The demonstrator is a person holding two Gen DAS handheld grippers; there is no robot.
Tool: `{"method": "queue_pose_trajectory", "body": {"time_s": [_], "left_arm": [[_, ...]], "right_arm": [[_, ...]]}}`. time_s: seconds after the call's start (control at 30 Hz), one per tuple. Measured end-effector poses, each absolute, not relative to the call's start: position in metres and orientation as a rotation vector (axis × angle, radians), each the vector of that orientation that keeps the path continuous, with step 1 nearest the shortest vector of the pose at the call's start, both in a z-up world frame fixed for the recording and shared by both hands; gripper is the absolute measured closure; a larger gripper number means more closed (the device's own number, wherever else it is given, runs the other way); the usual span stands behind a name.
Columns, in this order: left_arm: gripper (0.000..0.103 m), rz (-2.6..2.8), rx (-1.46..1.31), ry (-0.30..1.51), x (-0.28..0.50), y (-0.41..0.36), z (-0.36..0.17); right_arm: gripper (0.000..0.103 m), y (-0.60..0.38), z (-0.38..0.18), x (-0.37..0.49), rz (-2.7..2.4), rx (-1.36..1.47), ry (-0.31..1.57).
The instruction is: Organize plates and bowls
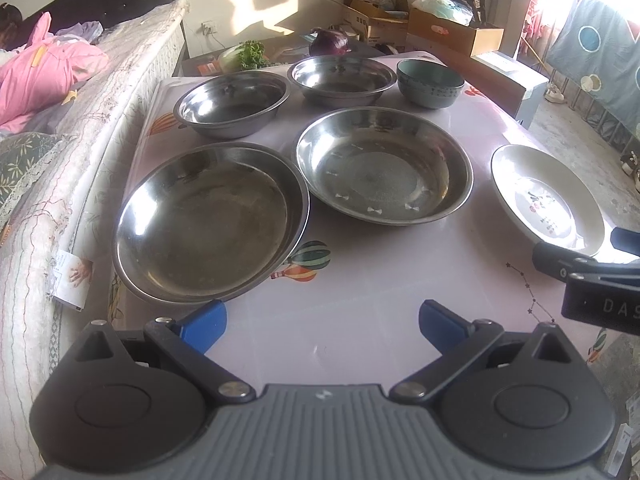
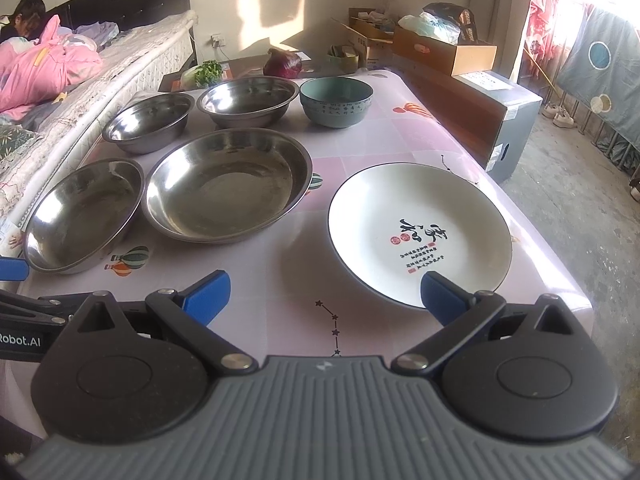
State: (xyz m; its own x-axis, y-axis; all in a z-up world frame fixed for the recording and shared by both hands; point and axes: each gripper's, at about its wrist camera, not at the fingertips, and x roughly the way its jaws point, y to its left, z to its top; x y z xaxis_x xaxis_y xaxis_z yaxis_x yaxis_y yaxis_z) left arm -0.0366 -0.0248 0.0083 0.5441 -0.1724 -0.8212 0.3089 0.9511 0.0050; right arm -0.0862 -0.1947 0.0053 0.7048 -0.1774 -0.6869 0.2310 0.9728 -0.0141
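On the table, covered in a pale pink cloth printed with hot-air balloons, six dishes sit apart from one another. In the left wrist view, a wide shallow stainless-steel plate lies at about ten o'clock from the left gripper, its near rim just ahead of the left blue fingertip. A second shallow stainless-steel plate sits at about twelve o'clock, and behind them stand two deeper stainless-steel bowls side by side, with a dark green ceramic bowl at the far right of that row. A white ceramic plate with a dark rim and black calligraphy lies at about two o'clock. The left gripper's jaws stand wide apart over bare cloth, holding nothing. In the right wrist view, the right gripper also has its jaws spread wide and empty; its right blue fingertip overlaps the near rim of the white plate, though contact cannot be told. Beyond the table's far edge are a purple cabbage and cardboard boxes; a bed runs along the left.
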Motion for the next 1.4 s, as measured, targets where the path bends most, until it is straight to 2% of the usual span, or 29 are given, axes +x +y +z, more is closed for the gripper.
{"method": "queue_pose_trajectory", "body": {"time_s": [1.4], "left_arm": [[0.000,-0.264,0.147,0.971,-0.033,-0.018,0.004]], "right_arm": [[0.001,-0.183,-0.001,-0.080,-0.180,0.023,0.794]]}}
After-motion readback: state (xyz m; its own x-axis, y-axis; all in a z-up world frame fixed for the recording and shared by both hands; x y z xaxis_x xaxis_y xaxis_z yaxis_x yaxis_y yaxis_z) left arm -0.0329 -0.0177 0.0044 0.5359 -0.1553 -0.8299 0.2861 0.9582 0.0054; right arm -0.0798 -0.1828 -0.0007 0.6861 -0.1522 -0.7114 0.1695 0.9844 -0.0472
